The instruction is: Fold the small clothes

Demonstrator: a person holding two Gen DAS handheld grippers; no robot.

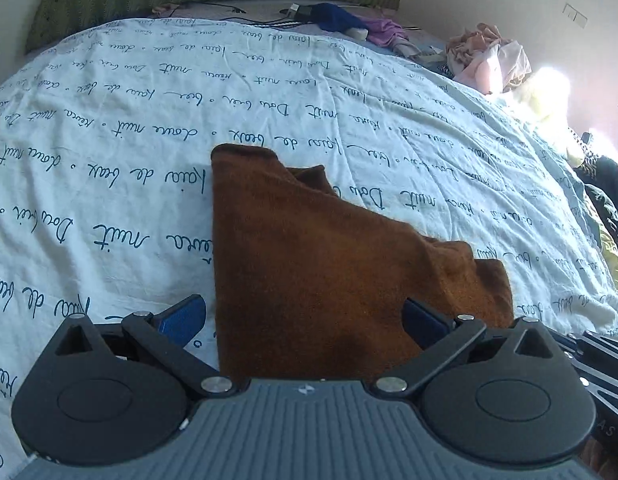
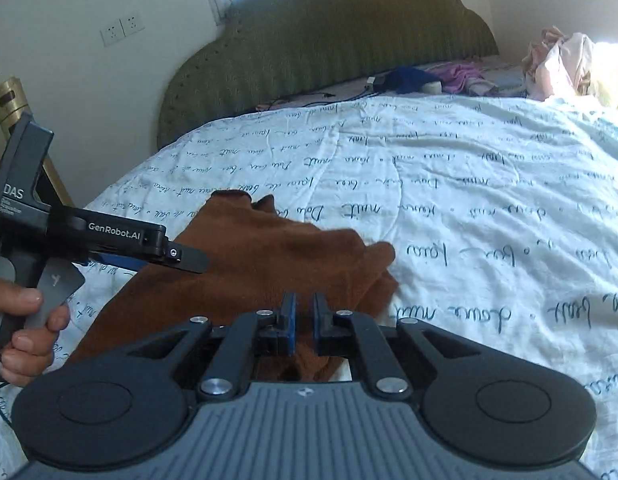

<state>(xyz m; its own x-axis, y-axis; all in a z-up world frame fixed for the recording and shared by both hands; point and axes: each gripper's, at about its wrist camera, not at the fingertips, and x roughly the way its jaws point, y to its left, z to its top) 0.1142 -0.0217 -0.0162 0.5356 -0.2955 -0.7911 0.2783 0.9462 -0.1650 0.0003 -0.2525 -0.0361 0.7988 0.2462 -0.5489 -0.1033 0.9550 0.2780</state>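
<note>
A brown fleecy garment [image 1: 309,264] lies folded on the white quilt [image 1: 109,128] printed with dark script. In the left wrist view my left gripper [image 1: 305,316] is open wide just above the garment's near part, one blue pad on each side, neither touching it. The right wrist view shows the same garment [image 2: 249,256] and my right gripper [image 2: 305,316], its blue pads drawn nearly together over the bunched near edge. Whether fabric is pinched between them I cannot tell. A hand [image 2: 25,320] holds the left gripper [image 2: 189,260] over the garment's left side.
A green padded headboard [image 2: 329,36] stands at the far end of the bed. Blue and purple clothes [image 1: 341,20] and cables lie near it. A pile of pink clothes [image 1: 489,56] sits at the far right, with dark items [image 1: 605,184] off the right edge.
</note>
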